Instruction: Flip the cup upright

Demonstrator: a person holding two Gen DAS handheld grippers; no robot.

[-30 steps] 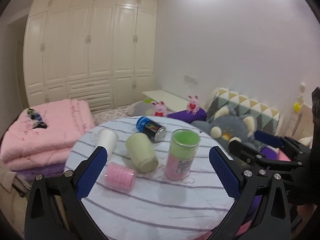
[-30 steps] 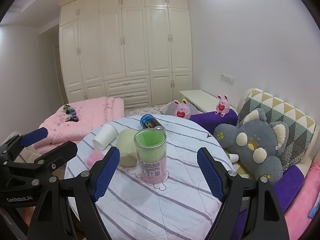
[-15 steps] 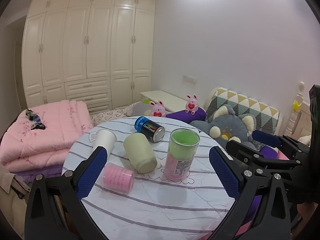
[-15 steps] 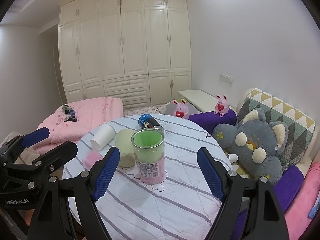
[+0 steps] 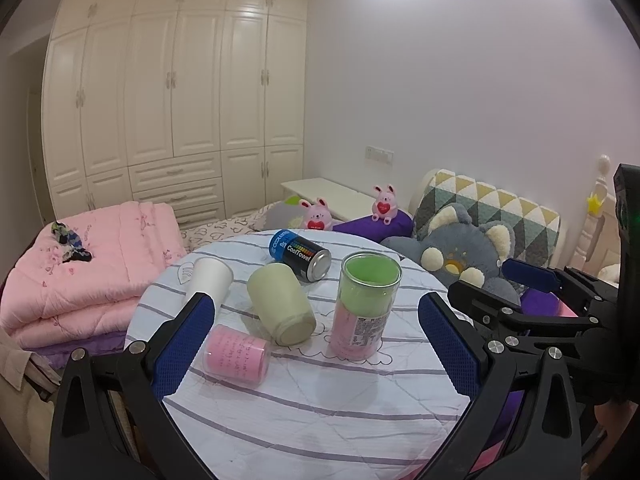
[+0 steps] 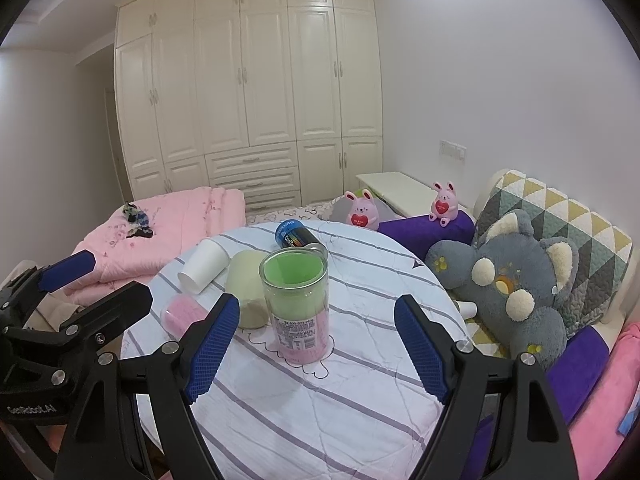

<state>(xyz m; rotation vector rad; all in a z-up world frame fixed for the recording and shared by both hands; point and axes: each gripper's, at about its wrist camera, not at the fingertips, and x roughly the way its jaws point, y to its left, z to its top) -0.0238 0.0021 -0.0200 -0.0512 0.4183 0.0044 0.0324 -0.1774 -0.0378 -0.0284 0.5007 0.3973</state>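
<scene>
Striped table holds four toppled containers around upright clear cup.

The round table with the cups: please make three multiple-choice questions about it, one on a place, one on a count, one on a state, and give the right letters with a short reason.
1. What lies at the table's far edge?
A. blue can
B. pink container
C. white cup

2. How many containers on the table stand upright?
A. one
B. three
C. five

3. How are the two grippers?
A. both shut
B. both open, empty
C. one holds a cup

Answers:
1 A: the blue can lies farthest on the table.
2 A: only the clear cup stands; the can, white cup, beige cup and pink container lie down.
3 B: left gripper and right gripper show jaws wide apart, nothing between.
</scene>
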